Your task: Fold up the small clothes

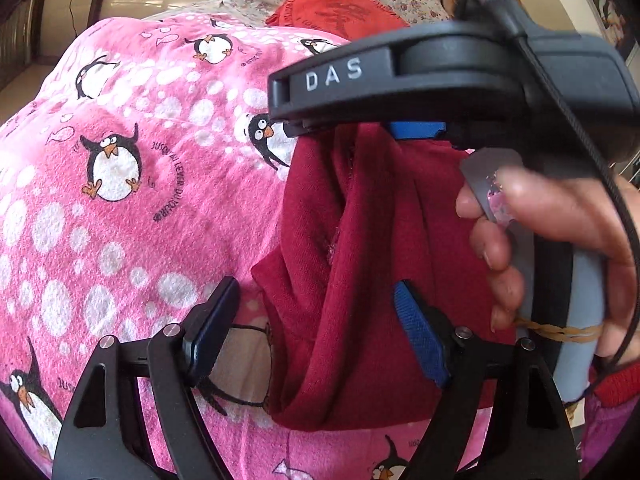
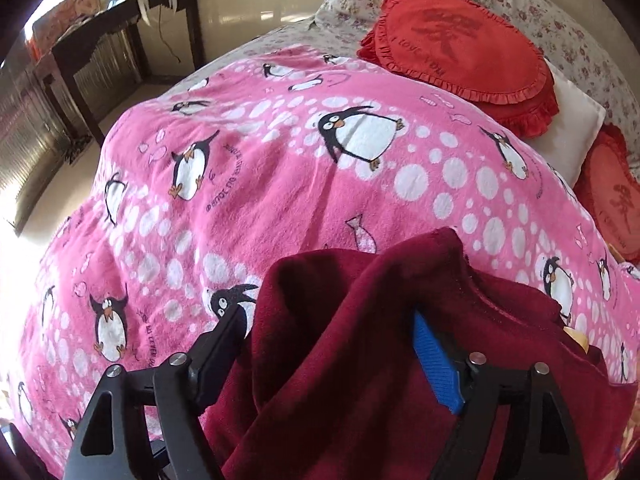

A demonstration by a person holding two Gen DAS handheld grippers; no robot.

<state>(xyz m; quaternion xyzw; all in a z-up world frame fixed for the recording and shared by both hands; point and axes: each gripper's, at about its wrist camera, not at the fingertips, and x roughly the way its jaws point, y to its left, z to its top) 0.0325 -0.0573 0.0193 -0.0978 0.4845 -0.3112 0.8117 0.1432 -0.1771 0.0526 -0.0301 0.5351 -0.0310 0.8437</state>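
Left hand-held gripper point(image 1: 316, 332): its 2 fingers stand wide apart w/ the dark red garment point(image 1: 360, 280) bunched between them, cloth touching the blue pad on 1 side but a gap showing at the black finger, so released, not pinching. Right hand-held gripper point(image 2: 332, 344): in its own view the fingers also look spread w/ red cloth draped over and between them; in the left wrist view its jaw end sits right on the garment's top edge and the cloth hangs down from there in long vertical folds, so it seems to be carrying the garment somehow, but whether it's truly clamped I can't tell. The person's hand point(image 1: 560, 248) wraps the grip of that right tool. Garment is lifted off, hanging just above the pink penguin blanket point(image 2: 280, 160) on the bed, lower hem near or brushing the blanket. Risks, as I judge: if the left closes now it likely grabs a thick wad of several layers instead of 1 edge, so the fold comes out lumpy or twisted; if the right's hold is only drape, any pull from the left could drag the cloth off and drop it in a heap; fingers low could also snag the blanket & lift it along. Containers: none visible, no basket or box; only red frilled cushions point(image 2: 464, 44) & floral pillows point(image 2: 532, 4) further up the bed, well apart.
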